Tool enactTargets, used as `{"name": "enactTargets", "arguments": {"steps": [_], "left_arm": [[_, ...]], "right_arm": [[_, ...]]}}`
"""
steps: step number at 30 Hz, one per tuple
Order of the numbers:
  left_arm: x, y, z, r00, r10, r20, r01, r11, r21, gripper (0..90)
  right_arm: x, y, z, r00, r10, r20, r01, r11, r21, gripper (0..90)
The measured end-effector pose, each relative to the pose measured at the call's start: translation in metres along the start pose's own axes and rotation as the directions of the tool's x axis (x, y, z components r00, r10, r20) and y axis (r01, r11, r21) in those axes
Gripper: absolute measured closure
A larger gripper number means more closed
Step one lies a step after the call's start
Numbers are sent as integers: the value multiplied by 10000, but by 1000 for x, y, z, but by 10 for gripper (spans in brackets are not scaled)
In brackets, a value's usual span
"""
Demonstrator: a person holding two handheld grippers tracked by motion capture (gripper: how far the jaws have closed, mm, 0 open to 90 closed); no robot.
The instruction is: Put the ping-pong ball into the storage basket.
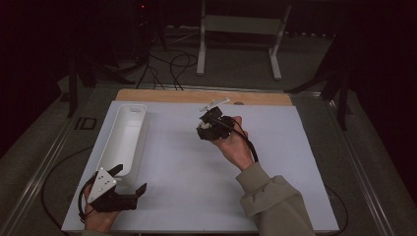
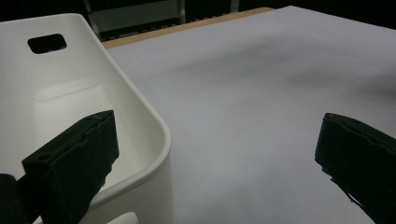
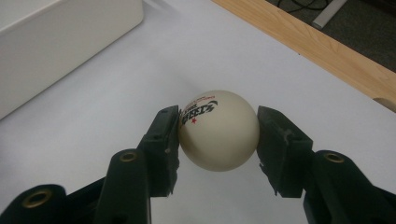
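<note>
White table (image 3: 116, 107) | ball (image 3: 218, 130) clamped between right tool (image 3: 218, 154) jaws

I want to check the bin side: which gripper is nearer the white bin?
Left. The left gripper straddles the white bin's near corner; the right gripper is out mid-table.

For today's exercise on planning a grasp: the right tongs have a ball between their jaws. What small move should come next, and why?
Probably lift the right tongs slightly and start toward the white bin. The ball sits pinched between both jaws just over the white sheet. The left tongs stand open, straddling the bin's near corner, apparently to steady it.
</note>
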State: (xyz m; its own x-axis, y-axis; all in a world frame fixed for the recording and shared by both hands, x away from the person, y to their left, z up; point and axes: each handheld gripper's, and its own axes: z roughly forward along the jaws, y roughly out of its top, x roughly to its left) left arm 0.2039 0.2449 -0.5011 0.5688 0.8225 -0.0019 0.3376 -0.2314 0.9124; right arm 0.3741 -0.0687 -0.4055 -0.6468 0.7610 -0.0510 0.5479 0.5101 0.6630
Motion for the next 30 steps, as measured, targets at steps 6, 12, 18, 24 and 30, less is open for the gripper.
{"name": "enactTargets", "arguments": {"steps": [6, 12, 18, 24, 30], "left_arm": [[0, 0, 0, 10000, 0, 8, 0, 10000, 2, 1], [0, 0, 0, 10000, 1, 19, -1, 10000, 10, 1], [0, 0, 0, 10000, 2, 22, -2, 10000, 9, 2], [0, 0, 0, 10000, -4, 22, 5, 10000, -6, 2], [0, 0, 0, 10000, -1, 25, 1, 10000, -7, 2]], "right_arm": [[3, 1, 0, 10000, -51, -44, 51, 10000, -24, 510], [9, 4, 0, 9997, -223, -104, 223, 9997, -16, 510], [13, 6, 0, 9995, -282, -168, 281, 9996, -58, 510], [17, 8, 1, 9993, -319, -214, 318, 9995, -40, 510], [21, 10, 1, 9987, -444, -252, 443, 9990, -53, 510]]}}
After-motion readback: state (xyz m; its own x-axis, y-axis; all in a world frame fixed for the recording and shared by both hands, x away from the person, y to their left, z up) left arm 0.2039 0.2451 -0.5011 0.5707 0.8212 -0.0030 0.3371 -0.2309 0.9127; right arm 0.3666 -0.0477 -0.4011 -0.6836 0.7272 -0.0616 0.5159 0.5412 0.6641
